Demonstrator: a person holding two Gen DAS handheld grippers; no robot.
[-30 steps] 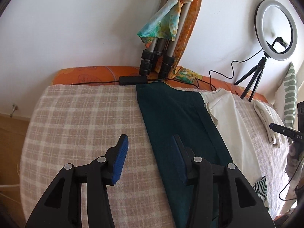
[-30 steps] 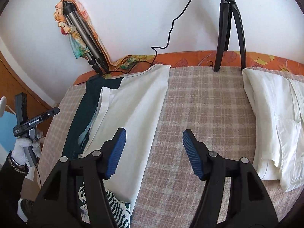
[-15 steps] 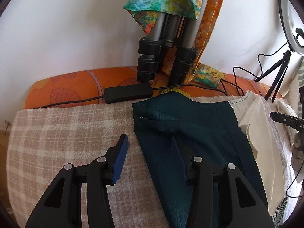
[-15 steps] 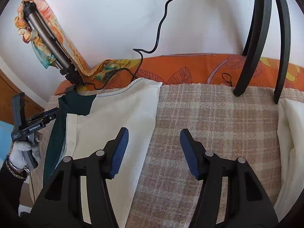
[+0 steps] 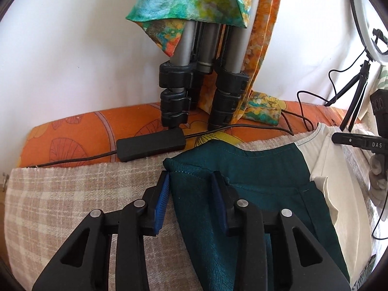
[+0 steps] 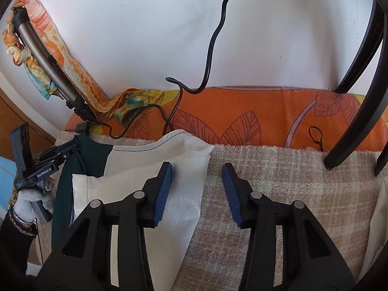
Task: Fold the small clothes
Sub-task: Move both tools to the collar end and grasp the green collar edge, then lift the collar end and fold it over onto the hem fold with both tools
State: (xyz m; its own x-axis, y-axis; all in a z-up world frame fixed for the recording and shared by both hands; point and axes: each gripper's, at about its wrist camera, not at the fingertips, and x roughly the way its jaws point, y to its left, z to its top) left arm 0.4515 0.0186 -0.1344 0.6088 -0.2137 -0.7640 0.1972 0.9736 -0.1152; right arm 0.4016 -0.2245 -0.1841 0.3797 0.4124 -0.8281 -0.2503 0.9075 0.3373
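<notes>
A dark green garment [image 5: 254, 169] lies flat on the checked blanket, with a cream garment [image 6: 145, 169] beside it and partly over it. My left gripper [image 5: 190, 189] is at the green garment's far left corner. Its jaws are closing, and the corner is bunched up between the blue pads, which press on it. My right gripper [image 6: 196, 184] stands over the cream garment's far right corner. Its jaws are closing too: the left pad is on the cloth, and the right pad is on the blanket, clear of the cloth's edge. A gloved hand [image 6: 29, 198] holds the left gripper.
Grey tripod legs [image 5: 194, 84] draped in a colourful scarf stand at the wall behind the green corner. A black adapter box [image 5: 150, 145] and its cable lie on the orange sheet. A ring light [image 5: 363, 24] stands far right. Black tripod legs [image 6: 359, 97] stand on the blanket [image 6: 278, 169].
Both grippers moved forward and down to the garments' far edge by the wall, then narrowed their jaws. The green corner has bunched up between the left pads.
</notes>
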